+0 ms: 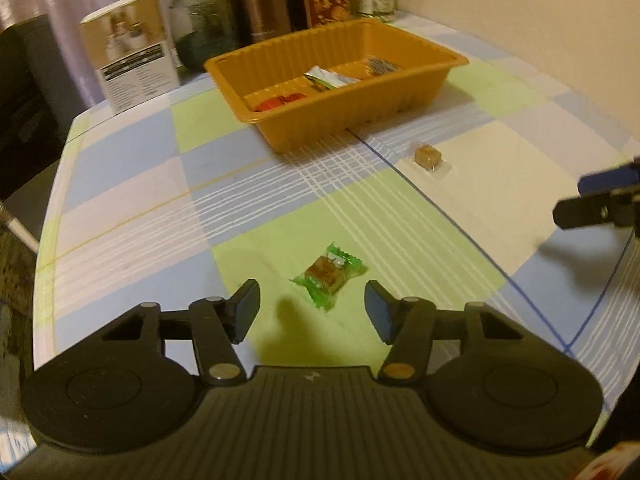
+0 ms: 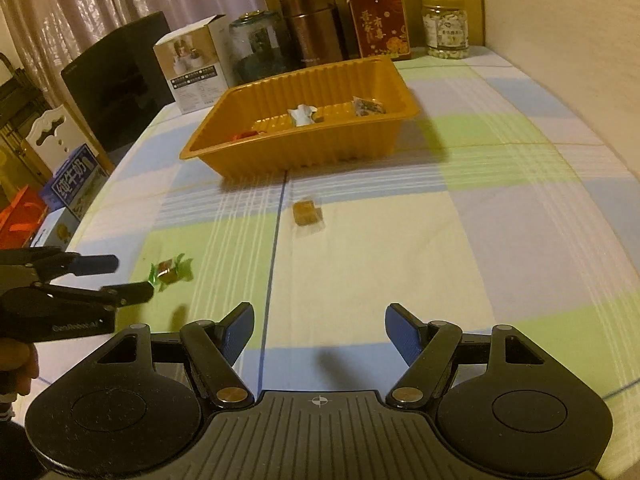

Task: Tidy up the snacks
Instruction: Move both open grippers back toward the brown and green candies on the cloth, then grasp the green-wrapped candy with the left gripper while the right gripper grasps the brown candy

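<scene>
A green-wrapped candy [image 1: 329, 276] lies on the checked tablecloth just ahead of my open left gripper [image 1: 311, 312], between its fingertips' line and slightly beyond. It also shows in the right wrist view [image 2: 170, 272], next to the left gripper [image 2: 116, 278]. A brown candy in clear wrap [image 1: 428, 158] lies farther on, also in the right wrist view [image 2: 306, 214], well ahead of my open, empty right gripper [image 2: 319, 332]. The orange tray [image 1: 280, 62] [image 2: 208, 136] holds several wrapped snacks. The right gripper's fingers [image 1: 592, 200] show at the right edge.
A white box [image 1: 132, 48], a glass jar [image 2: 256, 44], a copper flask [image 2: 314, 24], a red box [image 2: 380, 20] and a nut jar [image 2: 446, 26] stand behind the tray. A wall is on the right; the table edge is on the left.
</scene>
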{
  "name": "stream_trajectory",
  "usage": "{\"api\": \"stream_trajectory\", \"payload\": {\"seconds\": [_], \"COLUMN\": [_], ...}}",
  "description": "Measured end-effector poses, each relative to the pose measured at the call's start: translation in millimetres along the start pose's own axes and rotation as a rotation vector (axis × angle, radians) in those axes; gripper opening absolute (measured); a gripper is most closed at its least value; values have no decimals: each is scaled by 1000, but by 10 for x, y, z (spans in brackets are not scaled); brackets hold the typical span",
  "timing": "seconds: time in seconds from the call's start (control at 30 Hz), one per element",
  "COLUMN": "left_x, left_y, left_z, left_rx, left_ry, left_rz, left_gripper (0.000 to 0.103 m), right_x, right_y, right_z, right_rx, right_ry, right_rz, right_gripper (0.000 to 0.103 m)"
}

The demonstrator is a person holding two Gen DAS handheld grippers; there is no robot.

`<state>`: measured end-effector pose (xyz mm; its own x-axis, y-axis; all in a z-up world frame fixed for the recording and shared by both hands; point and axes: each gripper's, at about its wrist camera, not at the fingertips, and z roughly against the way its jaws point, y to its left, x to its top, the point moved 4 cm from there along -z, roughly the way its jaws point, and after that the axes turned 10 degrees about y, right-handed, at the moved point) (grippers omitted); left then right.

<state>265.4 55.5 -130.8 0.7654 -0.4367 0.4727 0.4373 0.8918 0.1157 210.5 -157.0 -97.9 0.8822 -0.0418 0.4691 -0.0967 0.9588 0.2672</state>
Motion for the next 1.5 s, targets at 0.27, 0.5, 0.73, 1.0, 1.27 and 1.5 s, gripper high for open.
{"api": "stream_trajectory", "payload": {"seconds": [0.27, 0.5, 0.73, 1.0, 1.27, 1.5], "left_x": [115, 151, 88, -75, -199, -215], "left_y": [22, -8, -72, -78, -139, -116], "left_z": [-246, -285, -230, -99, -29, 7], "left_rx": [4, -12, 13, 2, 29, 35], "left_ry": [9, 13, 9, -21, -32, -40], "left_rz": [-84, -47, 130, 406, 450, 456], "left_gripper": [43, 28, 19, 19, 19, 19], "right_x": [93, 127, 225, 492, 701, 758], "right_y": [-43, -73, -67, 61, 218, 236], "right_z": [-158, -226, -291, -541, -886, -1079], "right_rx": [-5, -13, -33, -60, -52, -67], "right_ry": [13, 16, -3, -44, -51, -35], "right_rz": [-15, -15, 23, 169, 240, 233], "right_gripper": [72, 72, 69, 60, 48, 34]}}
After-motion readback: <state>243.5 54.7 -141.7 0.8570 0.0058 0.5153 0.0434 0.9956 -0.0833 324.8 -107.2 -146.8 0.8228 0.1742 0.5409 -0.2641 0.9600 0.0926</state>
